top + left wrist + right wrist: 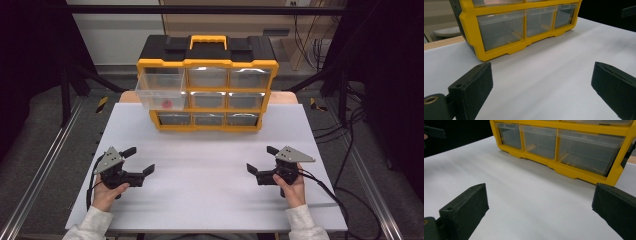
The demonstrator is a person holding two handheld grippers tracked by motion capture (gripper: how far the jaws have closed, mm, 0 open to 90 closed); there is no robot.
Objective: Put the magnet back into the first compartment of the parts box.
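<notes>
A yellow and black drawer cabinet [207, 82] stands at the back of the white table [210, 155]. Its clear top-left drawer [161, 90] is pulled out, with a small red thing [166, 104] inside. My left gripper [139, 160] rests at the front left, held by a hand, jaws wide apart and empty. My right gripper [260, 159] mirrors it at the front right, also open and empty. In the left gripper view the cabinet [519, 27] sits ahead beyond the gripper [541, 87]. The right gripper view shows its bottom drawers [564, 145] beyond the gripper [539, 210].
A black frame bar [200, 9] crosses the back above the cabinet. Metal rails [45, 165] run along both sides of the table. Cables [345, 200] trail off the right gripper toward the floor. Bare white table lies between the grippers and the cabinet.
</notes>
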